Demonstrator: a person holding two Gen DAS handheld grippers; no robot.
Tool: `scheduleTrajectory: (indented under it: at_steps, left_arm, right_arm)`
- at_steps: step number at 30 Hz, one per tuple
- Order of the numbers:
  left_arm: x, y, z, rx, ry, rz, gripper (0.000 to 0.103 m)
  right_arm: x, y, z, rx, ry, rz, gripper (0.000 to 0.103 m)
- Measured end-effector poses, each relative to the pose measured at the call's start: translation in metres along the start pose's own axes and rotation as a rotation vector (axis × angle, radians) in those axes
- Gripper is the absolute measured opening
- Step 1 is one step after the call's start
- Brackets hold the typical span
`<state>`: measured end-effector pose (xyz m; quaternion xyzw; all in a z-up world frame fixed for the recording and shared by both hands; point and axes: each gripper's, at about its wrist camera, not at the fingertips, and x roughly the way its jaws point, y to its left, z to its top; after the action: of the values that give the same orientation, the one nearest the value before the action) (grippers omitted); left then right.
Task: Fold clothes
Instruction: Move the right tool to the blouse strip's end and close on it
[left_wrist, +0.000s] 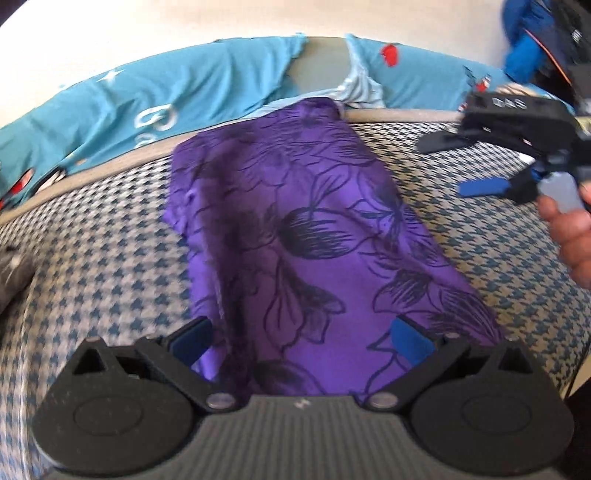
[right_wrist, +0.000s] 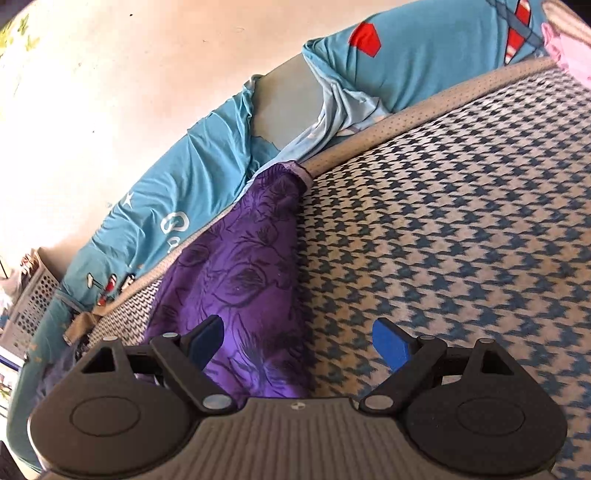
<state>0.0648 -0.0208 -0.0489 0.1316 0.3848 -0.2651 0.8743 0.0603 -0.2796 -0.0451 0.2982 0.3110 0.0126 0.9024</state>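
My left gripper (left_wrist: 301, 341) jaws apart over purple flower-print cloth (left_wrist: 295, 229) | long axis straight ahead | right gripper (right_wrist: 299, 343) jaws apart, cloth edge between, left nearer

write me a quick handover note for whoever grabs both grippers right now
Left gripper: open, low over the near end of the purple floral-print garment, gripping nothing.
Right gripper: open and empty, poised at the garment's right edge; a hand holds it.
The garment lies as a long narrow strip on the blue-and-cream houndstooth mattress, its far end reaching the mattress edge by the teal printed sheet.
Done: it looks folded lengthwise.
Left: probably fold it end to end, then set it aside.
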Motion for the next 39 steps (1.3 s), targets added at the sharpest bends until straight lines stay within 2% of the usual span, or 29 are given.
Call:
scheduleTrajectory:
  at_steps: [5, 12, 26, 33, 39]
  left_arm:
    - [0.014, 0.007, -0.002, -0.01, -0.005, -0.006, 0.103]
    - [0.027, 0.018, -0.009, -0.063, 0.037, -0.014, 0.103]
    - [0.03, 0.036, -0.004, -0.167, 0.049, -0.056, 0.103]
    - [0.031, 0.036, -0.005, -0.151, 0.05, -0.062, 0.103]
    - [0.032, 0.036, -0.006, -0.145, 0.052, -0.065, 0.103]
  right_arm:
    - [0.019, 0.002, 0.007, 0.016, 0.004, 0.051, 0.088]
    - [0.048, 0.005, 0.021, 0.034, 0.003, 0.1, 0.088]
    - [0.098, -0.003, 0.045, 0.117, -0.021, 0.082, 0.088]
    - [0.117, -0.007, 0.049, 0.159, -0.028, 0.111, 0.09]
    - [0.133, -0.001, 0.049, 0.136, 0.002, 0.18, 0.08]
